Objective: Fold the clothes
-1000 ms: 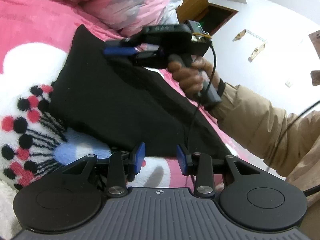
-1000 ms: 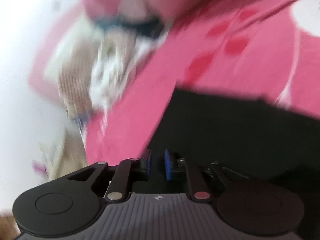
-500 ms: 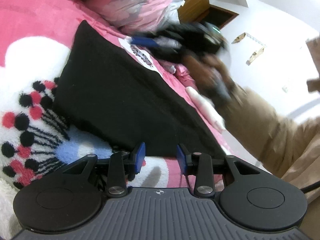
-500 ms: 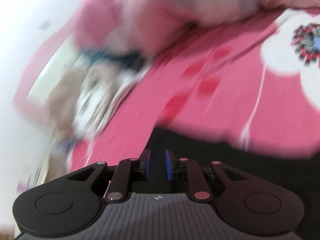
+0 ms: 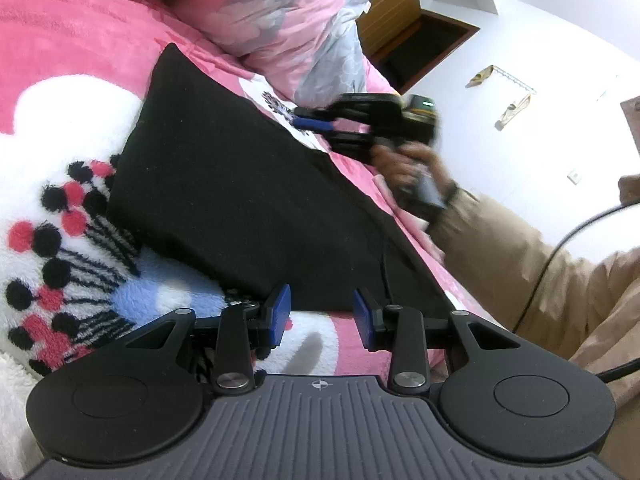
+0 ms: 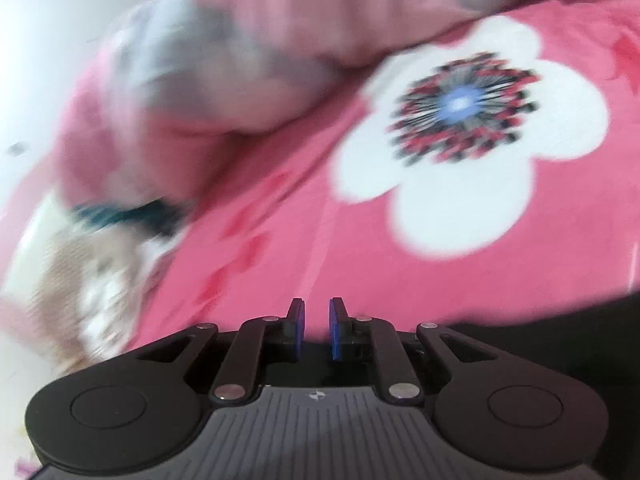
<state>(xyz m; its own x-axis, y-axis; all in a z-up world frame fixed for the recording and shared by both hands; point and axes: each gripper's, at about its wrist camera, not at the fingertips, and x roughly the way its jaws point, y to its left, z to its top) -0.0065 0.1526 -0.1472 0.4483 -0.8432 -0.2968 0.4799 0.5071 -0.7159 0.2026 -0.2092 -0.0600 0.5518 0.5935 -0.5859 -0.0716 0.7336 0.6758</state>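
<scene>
A black garment (image 5: 248, 200) lies folded flat on a pink blanket (image 5: 60, 40) printed with big white flowers. My left gripper (image 5: 320, 312) sits low at the garment's near edge, open, with nothing between its blue pads. A hand (image 5: 404, 168) in a tan sleeve (image 5: 520, 260) holds my right gripper (image 5: 304, 118) just past the garment's far edge. In the blurred right wrist view the right gripper (image 6: 317, 320) has only a narrow gap, and pink blanket (image 6: 440, 272) shows through it. The garment (image 6: 560, 344) fills the lower right corner there.
A pink and grey quilt (image 5: 280, 20) is bunched along the bed's far side, also the quilt (image 6: 220, 60) in the right wrist view. A wooden door (image 5: 400, 20) and white wall stand behind. A black cable (image 5: 560, 248) runs over the sleeve.
The right gripper has swung off the garment toward its far edge, and its view has turned from black cloth to the flowered blanket. The left gripper has stayed put.
</scene>
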